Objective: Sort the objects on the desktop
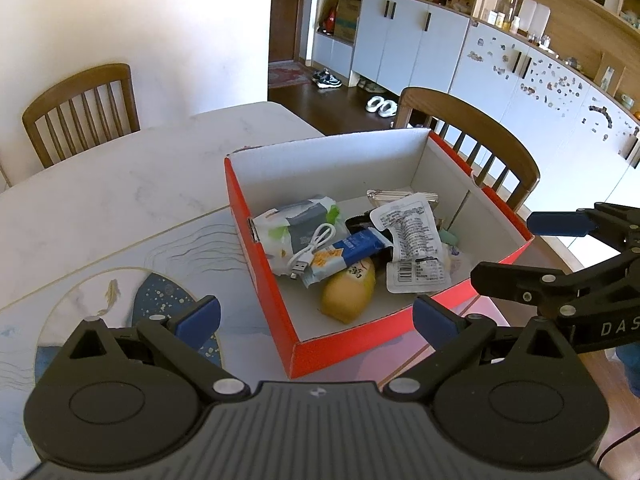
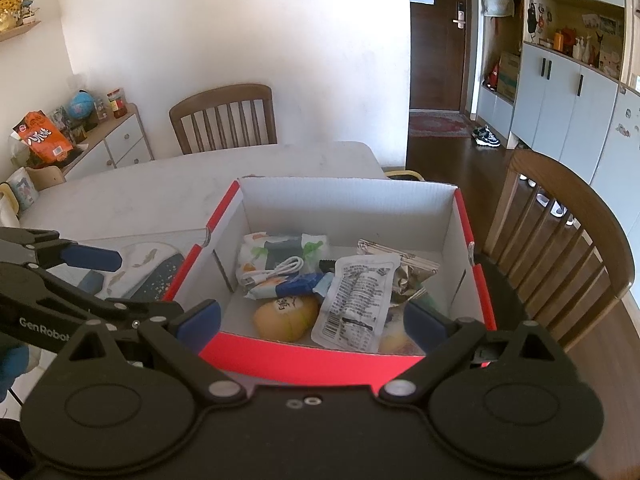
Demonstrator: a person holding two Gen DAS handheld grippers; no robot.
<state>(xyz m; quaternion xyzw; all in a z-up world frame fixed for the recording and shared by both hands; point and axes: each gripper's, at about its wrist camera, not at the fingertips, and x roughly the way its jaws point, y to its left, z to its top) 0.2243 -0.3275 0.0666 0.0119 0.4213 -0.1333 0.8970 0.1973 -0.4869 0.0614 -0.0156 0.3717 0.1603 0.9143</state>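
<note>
A red cardboard box (image 1: 264,264) (image 2: 304,360) with white inside walls stands on the table. In it lie a wipes pack (image 1: 296,220) (image 2: 280,250), a white USB cable (image 1: 312,248) (image 2: 276,270), a blue snack bar (image 1: 344,256) (image 2: 296,286), a yellow packaged item (image 1: 348,292) (image 2: 286,316), a clear labelled pouch (image 1: 412,248) (image 2: 356,300) and other packets. My left gripper (image 1: 316,316) is open and empty, just in front of the box's near left corner. My right gripper (image 2: 312,318) is open and empty at the box's near wall.
The white marble table (image 1: 120,184) has a fish-pattern placemat (image 1: 120,280) left of the box. Wooden chairs stand behind (image 2: 224,116) and right of the table (image 2: 568,232). Each gripper shows in the other's view: the right one (image 1: 560,256), the left one (image 2: 60,276).
</note>
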